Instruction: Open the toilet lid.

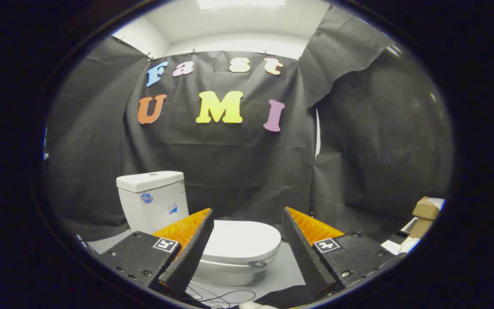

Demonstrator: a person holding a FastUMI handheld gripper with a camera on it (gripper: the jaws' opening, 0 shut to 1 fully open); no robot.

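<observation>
Beyond the spread, empty fingers [247, 214] lies the closed lid [242, 239], its long axis running toward the tank [152, 199].

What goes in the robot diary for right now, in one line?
stage: approach | gripper: open, holding nothing | toilet lid: closed, beyond fingers | tank: behind lid
</observation>
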